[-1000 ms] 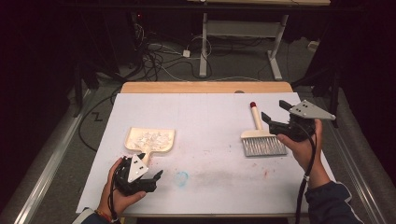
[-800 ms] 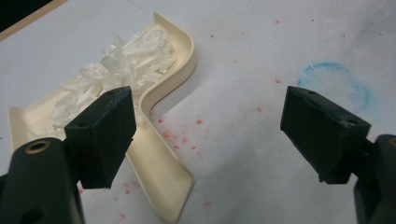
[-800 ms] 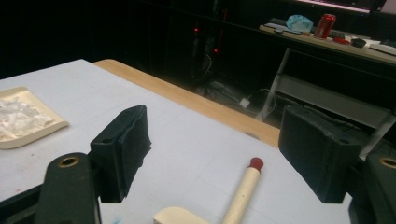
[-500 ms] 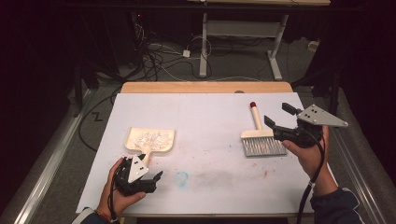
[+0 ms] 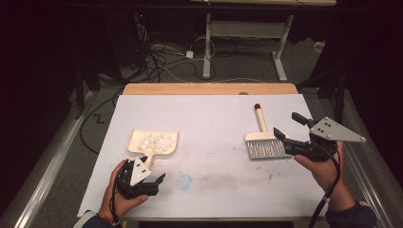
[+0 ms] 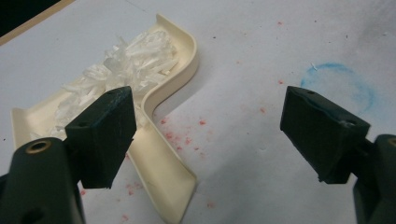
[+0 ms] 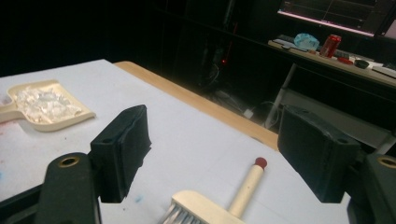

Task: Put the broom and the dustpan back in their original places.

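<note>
At the lower left of the high view, the left tongs (image 5: 151, 182) sit low over the table (image 5: 214, 114), jaws spread wide with nothing between them. Just above them in that view lies the dustpan (image 5: 153, 143), cream-coloured, its handle pointing down toward the tongs and its tray heaped with white shreds (image 5: 152, 139). In the left gripper view the dustpan (image 6: 159, 140) runs from upper centre to the bottom middle of the frame, the handle ending near the left jaw, the shreds (image 6: 121, 65) piled in the upper left.

The dustpan looks like thin, stiff moulded plastic: light, probably a little slick, and easy to tip. The flat handle seems the place to take hold, pinched across its width near the tray so the load stays level. The shreds look feathery and loose, so any jolt or tilt would likely spill them.

Toward the right of the high view lies the brush (image 5: 264, 142), bristles toward the person, pale handle with a red tip pointing to the top of the frame. It appears rigid and light in the wooden parts, soft in the bristles; the round handle is the natural grip, though it may roll in the jaws. The right tongs (image 5: 290, 128) hover just right of the brush head, wide apart and empty. In the right gripper view the brush (image 7: 219, 198) sits at bottom centre between the jaws.
</note>
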### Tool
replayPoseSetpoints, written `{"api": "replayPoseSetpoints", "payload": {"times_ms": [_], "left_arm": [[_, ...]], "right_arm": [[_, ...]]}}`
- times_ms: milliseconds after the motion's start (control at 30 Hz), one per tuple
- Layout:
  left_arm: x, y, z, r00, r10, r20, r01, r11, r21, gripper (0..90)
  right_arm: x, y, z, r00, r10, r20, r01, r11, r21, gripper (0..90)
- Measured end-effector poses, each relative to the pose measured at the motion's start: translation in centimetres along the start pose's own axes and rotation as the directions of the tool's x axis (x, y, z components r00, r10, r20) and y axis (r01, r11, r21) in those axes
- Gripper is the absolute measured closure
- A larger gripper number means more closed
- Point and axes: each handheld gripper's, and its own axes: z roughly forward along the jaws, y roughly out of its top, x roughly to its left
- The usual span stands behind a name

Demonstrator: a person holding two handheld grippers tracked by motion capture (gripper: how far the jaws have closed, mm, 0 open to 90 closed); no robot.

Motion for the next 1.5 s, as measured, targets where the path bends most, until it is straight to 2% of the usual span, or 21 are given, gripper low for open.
{"api": "replayPoseSetpoints", "payload": {"times_ms": [67, 400, 600, 900, 1000, 1233, 1500], "left_arm": [[-0.1, 0.0, 0.0, 1.0000, 0.003, 0.002, -0.003, 1.0000, 0.000, 17.7], [-0.4, -0.1, 0.2, 0.9998, 0.011, 0.015, -0.011, 0.9998, 0.015, 17.7], [-0.4, -0.1, 0.2, 0.9998, 0.011, 0.014, -0.012, 0.9998, 0.015, 17.7], [-0.4, -0.1, 0.4, 0.9998, 0.017, 0.013, -0.017, 0.9997, 0.020, 17.7], [-0.5, -0.1, 0.4, 0.9997, 0.021, 0.013, -0.021, 0.9995, 0.024, 17.7], [-0.5, 0.0, 0.4, 0.9997, 0.022, 0.008, -0.023, 0.9994, 0.026, 17.7], [-0.5, 0.1, 0.6, 0.9997, 0.024, 0.009, -0.025, 0.9994, 0.023, 17.7]], "right_arm": [[0.0, -0.2, -0.2, 0.9999, 0.000, -0.014, 0.000, 1.000, -0.002, 25.8], [1.1, -1.1, -0.8, 0.9980, -0.061, -0.014, 0.062, 0.998, 0.025, 25.7], [1.5, -1.8, -1.1, 0.9958, -0.091, 0.007, 0.091, 0.995, 0.029, 25.7], [1.5, -3.5, -1.5, 0.9966, -0.082, -0.008, 0.082, 0.995, 0.050, 25.7], [1.5, -4.1, -1.5, 0.9959, -0.090, 0.008, 0.090, 0.994, 0.064, 25.7], [1.2, -5.7, -1.9, 0.9967, -0.081, 0.009, 0.080, 0.994, 0.073, 25.7], [0.9, -7.9, -1.9, 0.9937, -0.111, 0.018, 0.109, 0.989, 0.097, 25.9]]}}
